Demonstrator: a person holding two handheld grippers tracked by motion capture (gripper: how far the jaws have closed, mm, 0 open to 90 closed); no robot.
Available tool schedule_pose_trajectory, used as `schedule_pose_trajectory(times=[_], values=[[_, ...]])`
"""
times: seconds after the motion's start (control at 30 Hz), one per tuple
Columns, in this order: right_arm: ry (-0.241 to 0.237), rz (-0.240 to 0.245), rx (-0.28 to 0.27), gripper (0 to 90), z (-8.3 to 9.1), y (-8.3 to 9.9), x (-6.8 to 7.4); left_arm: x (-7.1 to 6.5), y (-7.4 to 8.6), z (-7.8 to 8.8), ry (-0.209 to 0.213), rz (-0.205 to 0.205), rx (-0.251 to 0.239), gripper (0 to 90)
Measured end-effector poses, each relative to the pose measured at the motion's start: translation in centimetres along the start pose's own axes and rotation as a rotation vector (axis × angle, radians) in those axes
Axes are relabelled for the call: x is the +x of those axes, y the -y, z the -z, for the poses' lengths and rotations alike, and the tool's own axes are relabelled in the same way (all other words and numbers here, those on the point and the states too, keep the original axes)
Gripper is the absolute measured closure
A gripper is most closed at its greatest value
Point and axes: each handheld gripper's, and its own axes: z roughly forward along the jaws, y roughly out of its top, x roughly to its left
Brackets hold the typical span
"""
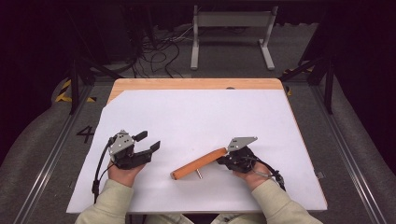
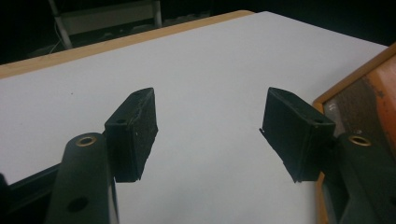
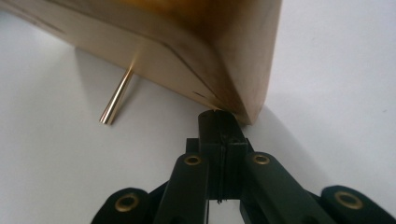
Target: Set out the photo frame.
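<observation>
An orange-brown wooden block [image 1: 198, 164] lies slantwise on the white sheet [image 1: 201, 112], near the front middle. A thin brass pin [image 1: 199, 174] sticks out of its near side. My right gripper [image 1: 225, 154] is at the block's right end, jaws shut with nothing between them. In the right gripper view the shut tips [image 3: 219, 119] touch the lower corner of the block [image 3: 187, 42], and the pin [image 3: 116, 100] slants down to the sheet at the left. My left gripper [image 1: 147, 141] rests at the front left, open and empty, apart from the block. Its jaws [image 2: 208, 135] stand wide over bare sheet.
The sheet covers a wooden table whose bare edge [image 1: 196, 84] runs along the back. Beyond it on the floor stand a grey metal frame [image 1: 231, 21] and loose cables [image 1: 159, 51]. Dark stand legs flank the table on both sides.
</observation>
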Motion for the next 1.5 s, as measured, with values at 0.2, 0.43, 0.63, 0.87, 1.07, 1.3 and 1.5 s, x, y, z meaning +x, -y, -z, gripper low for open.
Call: schedule_pose_trajectory(times=[0.2, 0.43, 0.63, 0.87, 1.07, 1.3, 1.5], values=[[-0.001, -0.049, -0.031, 90.0, -0.7, -0.8, -1.1, -0.1, 0.0, -0.1, 0.017, -0.006, 0.003, 38.0], [-0.007, -0.101, -0.053, 90.0, -2.0, -2.5, -2.0, -0.1, 0.0, -0.1, 0.032, -0.013, 0.017, 43.2], [-0.005, -0.103, -0.048, 90.0, -3.2, -3.7, -2.0, -0.1, 0.1, -0.2, 0.039, -0.011, 0.023, 45.0], [-0.019, -0.123, -0.045, 90.0, -4.7, -5.6, -2.4, 0.0, 0.1, -0.2, 0.037, -0.007, 0.030, 44.7], [-0.023, -0.121, -0.048, 90.0, -5.8, -6.6, -2.6, 0.1, 0.2, -0.3, 0.039, -0.010, 0.036, 44.7], [-0.027, -0.120, -0.049, 90.0, -7.2, -7.8, -2.8, 0.1, 0.2, -0.3, 0.043, -0.007, 0.034, 44.6], [0.005, -0.104, -0.039, 90.0, -7.0, -8.2, -2.8, 0.3, 0.1, -0.3, 0.045, -0.007, 0.031, 44.5]])
